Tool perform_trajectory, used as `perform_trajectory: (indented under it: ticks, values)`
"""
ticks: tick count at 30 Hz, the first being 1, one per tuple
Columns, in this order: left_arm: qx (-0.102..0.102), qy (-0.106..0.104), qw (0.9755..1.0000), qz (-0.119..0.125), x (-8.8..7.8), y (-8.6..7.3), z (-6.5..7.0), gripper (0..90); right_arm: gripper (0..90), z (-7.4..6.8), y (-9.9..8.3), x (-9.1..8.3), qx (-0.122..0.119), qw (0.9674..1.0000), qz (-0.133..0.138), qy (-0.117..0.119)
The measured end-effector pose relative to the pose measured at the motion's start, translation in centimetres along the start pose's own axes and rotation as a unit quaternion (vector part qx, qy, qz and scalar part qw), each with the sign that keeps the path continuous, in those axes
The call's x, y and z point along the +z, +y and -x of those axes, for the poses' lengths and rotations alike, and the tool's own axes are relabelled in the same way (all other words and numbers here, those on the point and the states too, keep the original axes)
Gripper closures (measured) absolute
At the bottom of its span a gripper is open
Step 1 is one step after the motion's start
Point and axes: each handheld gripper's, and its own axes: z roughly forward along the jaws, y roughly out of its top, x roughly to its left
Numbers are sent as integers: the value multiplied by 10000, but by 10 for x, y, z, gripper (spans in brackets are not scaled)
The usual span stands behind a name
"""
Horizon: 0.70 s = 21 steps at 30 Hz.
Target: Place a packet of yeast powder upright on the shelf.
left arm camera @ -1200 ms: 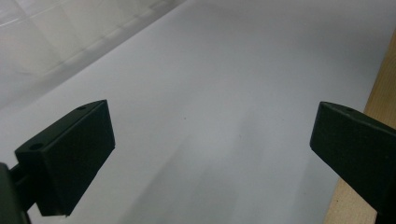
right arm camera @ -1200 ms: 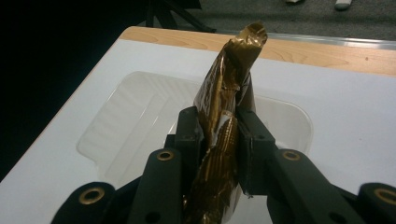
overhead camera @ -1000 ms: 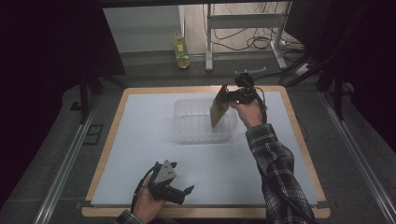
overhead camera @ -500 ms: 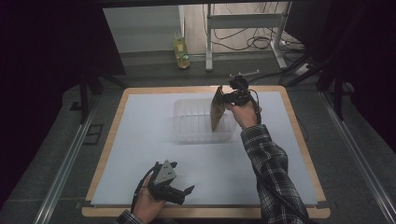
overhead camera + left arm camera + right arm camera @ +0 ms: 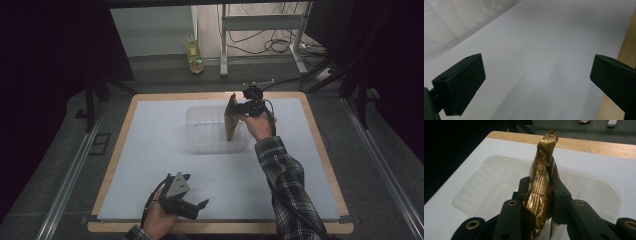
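A gold foil pouch hangs edge-on over the right part of a clear plastic bin at the table's far middle. My right gripper is shut on the pouch's upper edge. In the right gripper view the crinkled gold foil pouch is pinched between the black jaws, with the clear bin below it. My left gripper rests open near the table's front edge, with nothing in it. The left gripper view has its two jaws wide apart over the white mat.
A white mat covers the wooden table. The wooden edge lies close to the left gripper's right jaw. A yellow-green bottle stands on the floor beyond the table, beside metal frame legs and cables.
My right gripper has carried the pouch a little left and down, closer over the bin. The left gripper has stayed still.
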Motion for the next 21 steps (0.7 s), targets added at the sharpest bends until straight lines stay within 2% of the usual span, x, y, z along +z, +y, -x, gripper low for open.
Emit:
perform_trajectory:
  ticks: [7,11,15,16,21]
  values:
    - [15,-14,10000,-27,1,0,0,0,700,15,-5,-4,100,9999,71,92]
    - [10,-16,10000,-37,2,-1,0,0,642,11,-5,-3,-40,10000,25,-22]
    - [17,-23,10000,-31,1,-1,-1,0,540,7,-4,-2,-194,9996,-12,-188]
    - [17,-23,10000,-31,1,-1,-1,0,540,7,-4,-2,-194,9996,-12,-188]
    - [15,-25,10000,-34,2,-1,-1,0,430,4,-4,-3,-341,9993,-63,-149]
